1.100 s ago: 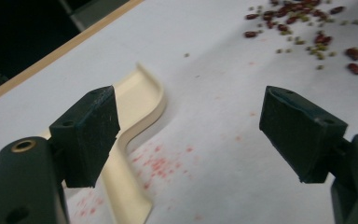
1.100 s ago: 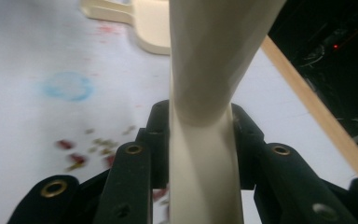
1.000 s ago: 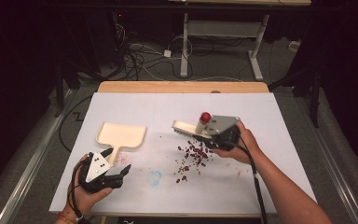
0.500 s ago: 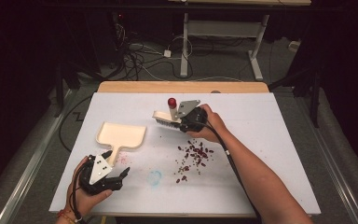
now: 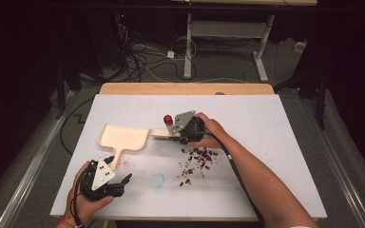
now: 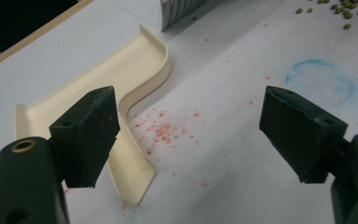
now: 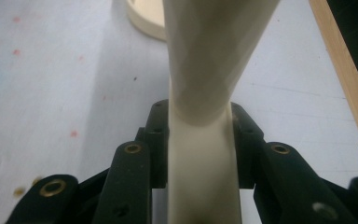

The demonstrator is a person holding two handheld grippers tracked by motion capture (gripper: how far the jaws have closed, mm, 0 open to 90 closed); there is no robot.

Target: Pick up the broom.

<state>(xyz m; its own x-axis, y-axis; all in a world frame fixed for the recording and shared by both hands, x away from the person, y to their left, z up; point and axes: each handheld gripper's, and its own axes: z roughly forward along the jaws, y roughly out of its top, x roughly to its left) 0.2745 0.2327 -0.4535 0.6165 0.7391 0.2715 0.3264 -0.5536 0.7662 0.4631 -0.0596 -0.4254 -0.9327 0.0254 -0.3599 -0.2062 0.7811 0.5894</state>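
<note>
Right gripper [image 5: 173, 134] clamped on brush handle [image 7: 204, 154] beside dustpan [image 5: 122, 138] | left gripper [image 6: 191, 135] jaws wide apart, empty

high view: white table [image 5: 275, 142] lit bright from above, room around it nearly black. soft short shadows under the dustpan [image 5: 123, 137]. left gripper view sharp, slight blue-grey cast. right gripper view: brush handle [image 7: 205, 93] close up and blurred, table behind it soft.

Cream brush [image 7: 204, 84] clamped by its handle, bristles beside cream dustpan [image 5: 123, 138], scattered beans [image 5: 197, 161] nearby
</note>
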